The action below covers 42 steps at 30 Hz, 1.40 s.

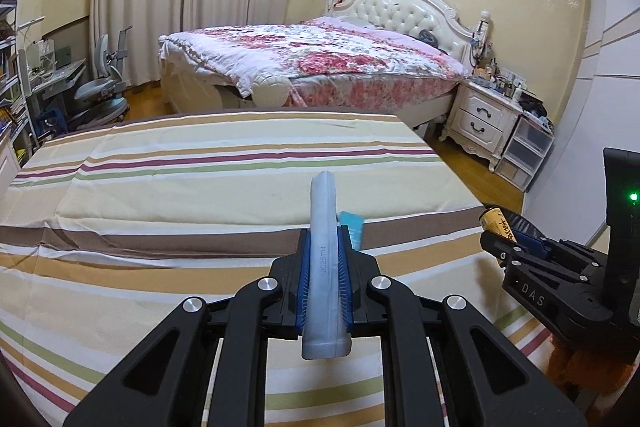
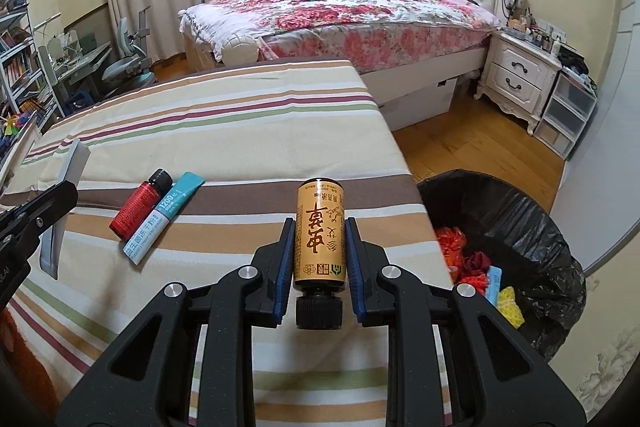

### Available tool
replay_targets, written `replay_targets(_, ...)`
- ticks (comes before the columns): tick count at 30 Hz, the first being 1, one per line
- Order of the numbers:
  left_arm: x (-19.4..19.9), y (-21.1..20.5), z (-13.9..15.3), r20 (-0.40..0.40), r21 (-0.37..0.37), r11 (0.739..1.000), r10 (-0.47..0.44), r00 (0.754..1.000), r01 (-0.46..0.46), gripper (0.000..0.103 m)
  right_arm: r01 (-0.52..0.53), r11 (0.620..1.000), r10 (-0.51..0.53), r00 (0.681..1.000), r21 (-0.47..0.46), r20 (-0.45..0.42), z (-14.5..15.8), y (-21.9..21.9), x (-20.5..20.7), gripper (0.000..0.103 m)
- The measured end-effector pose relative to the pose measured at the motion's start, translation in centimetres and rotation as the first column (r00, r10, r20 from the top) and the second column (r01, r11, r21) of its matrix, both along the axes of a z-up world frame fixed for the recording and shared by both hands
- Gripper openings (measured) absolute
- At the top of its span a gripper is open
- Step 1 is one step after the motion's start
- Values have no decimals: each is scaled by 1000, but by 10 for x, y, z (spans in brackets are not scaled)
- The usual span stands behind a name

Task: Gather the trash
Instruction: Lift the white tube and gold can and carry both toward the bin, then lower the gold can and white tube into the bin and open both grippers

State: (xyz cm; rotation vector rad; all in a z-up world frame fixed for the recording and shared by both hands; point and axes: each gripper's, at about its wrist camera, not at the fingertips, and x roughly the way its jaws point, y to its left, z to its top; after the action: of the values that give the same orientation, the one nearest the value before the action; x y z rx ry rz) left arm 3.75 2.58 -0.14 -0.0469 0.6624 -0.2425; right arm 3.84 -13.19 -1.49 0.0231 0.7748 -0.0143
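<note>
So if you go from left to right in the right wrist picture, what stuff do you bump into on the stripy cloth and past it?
grey packet in the left tongs → red bottle → teal and white sachet → golden bottle in the right tongs → black trash bag

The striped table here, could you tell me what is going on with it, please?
A person is clearing trash off the table with two handheld grippers. The left gripper is shut on a flat grey packet, and the right gripper is shut on a small tan bottle, cap toward the camera. A red bottle and a teal sachet lie side by side on the cloth. A black-lined bin, already holding colourful scraps, stands on the floor at the table's right edge.
</note>
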Motion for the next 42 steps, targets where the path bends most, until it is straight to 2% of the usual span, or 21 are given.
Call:
replay_targets(10, 8, -84, -2, 8, 15, 986, -167, 986, 167, 14, 138, 990, -137, 990, -15, 26, 8, -64, -15, 23)
replay_targets(21, 22, -164, -9, 1, 46, 955, -292, 956, 291, 14, 270, 963, -269, 963, -10, 26, -2, -126, -19, 23)
replay_targets(28, 32, -196, -17, -17, 82, 942, -324, 946, 324, 14, 319, 948, -319, 947, 4, 21, -9, -148, -17, 23)
replay_targets(42, 47, -230, -31, -65, 146, 929, -334, 940, 340, 15, 361, 932, -361, 933, 23, 5, -21, -169, -7, 24)
